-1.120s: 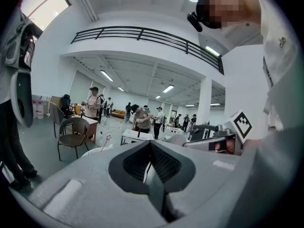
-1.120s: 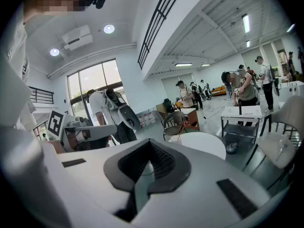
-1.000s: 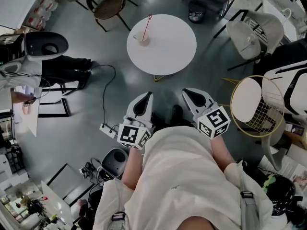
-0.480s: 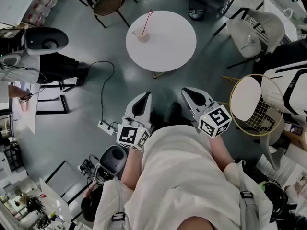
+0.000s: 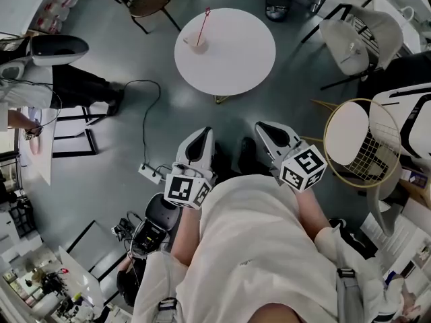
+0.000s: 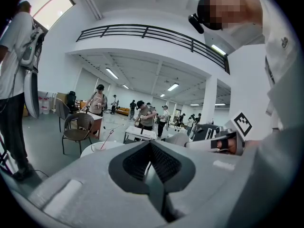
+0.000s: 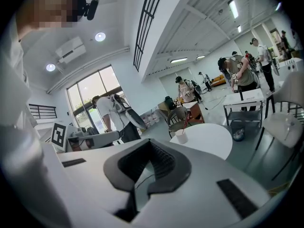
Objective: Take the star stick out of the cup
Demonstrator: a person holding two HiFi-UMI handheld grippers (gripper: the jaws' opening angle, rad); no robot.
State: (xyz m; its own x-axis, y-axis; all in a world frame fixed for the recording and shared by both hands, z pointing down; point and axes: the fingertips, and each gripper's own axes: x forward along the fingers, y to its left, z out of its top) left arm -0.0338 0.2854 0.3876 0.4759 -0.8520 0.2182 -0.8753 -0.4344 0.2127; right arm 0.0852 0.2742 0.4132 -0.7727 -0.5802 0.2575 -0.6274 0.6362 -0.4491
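A pale cup (image 5: 197, 44) stands near the left edge of a round white table (image 5: 232, 59), with the red star stick (image 5: 203, 27) leaning out of it. Both grippers hang close to the person's body, well short of the table. My left gripper (image 5: 201, 138) is shut and holds nothing; my right gripper (image 5: 268, 130) is shut and empty too. In the left gripper view the cup (image 6: 99, 146) and star stick (image 6: 108, 137) show far beyond the closed left gripper (image 6: 151, 148). In the right gripper view the cup (image 7: 181, 136) sits on the table (image 7: 211, 139) past the right gripper (image 7: 151, 147).
A person with a backpack (image 5: 60, 52) stands at the left. A power strip with a cable (image 5: 149, 173) lies on the floor near my left gripper. A brown chair (image 5: 151, 2) and a white chair (image 5: 353, 42) flank the table; a wire-framed round stool (image 5: 357, 143) stands at the right.
Both grippers keep their place and stay shut. The table and cup have slid slightly up and left in the head view, and the floor equipment at lower left has shifted.
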